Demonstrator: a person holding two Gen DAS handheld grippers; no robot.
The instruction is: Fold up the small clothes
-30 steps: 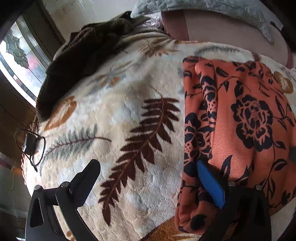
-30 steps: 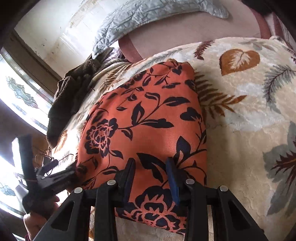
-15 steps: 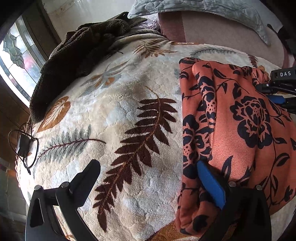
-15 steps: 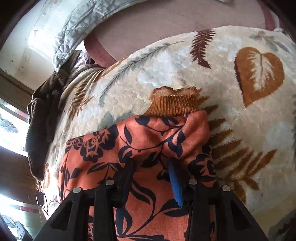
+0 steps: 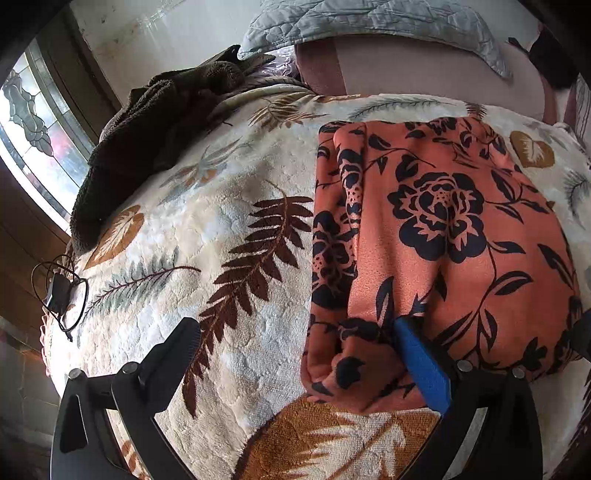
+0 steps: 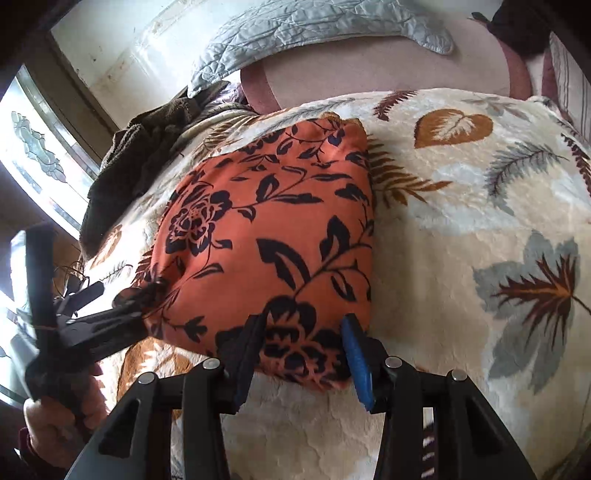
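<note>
An orange garment [image 5: 436,236] with a dark floral print lies folded on the leaf-patterned blanket [image 5: 207,236]; it also shows in the right wrist view [image 6: 273,236]. My left gripper [image 5: 295,339] is open wide, its blue-padded right finger [image 5: 421,358] pressing into the garment's near left fold, its left finger [image 5: 177,347] over bare blanket. My right gripper [image 6: 303,347] is open, its fingers straddling the garment's near right corner. The left gripper also shows in the right wrist view [image 6: 110,314] at the garment's left edge.
A dark brown towel [image 5: 147,125] lies heaped at the blanket's far left by a window. A grey quilted pillow [image 5: 369,18] and a pink cushion [image 5: 424,70] lie at the back. A black cable with an adapter [image 5: 59,291] sits at the left edge.
The right gripper went to the garment's far end, then came back to its near right corner and opened wider. The garment now lies as a shorter folded bundle. The left gripper stayed put.
</note>
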